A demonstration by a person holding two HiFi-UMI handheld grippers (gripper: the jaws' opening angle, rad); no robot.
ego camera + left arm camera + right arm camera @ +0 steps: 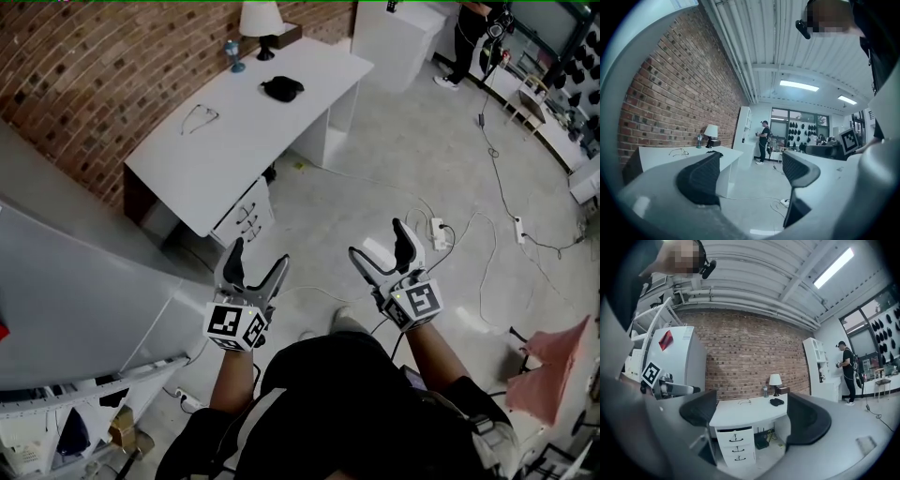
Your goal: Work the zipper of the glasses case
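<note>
Both claws are up in front of us, held level and well short of the tabletop. Left claw [259, 255]: released, jaws wide, nothing but room between them. Right claw [378, 240]: released too, jaws spread and empty. Past them we see pale floor with loose cables and a power strip [437, 232]. Further on, the white tabletop [253, 131] stands against the brick wall. The black glasses case [282, 88] lies on it toward the lamp end, well apart from both claws. A pair of glasses [199, 117] lies apart from the case, and the lamp [262, 21] stands at the far end.
</note>
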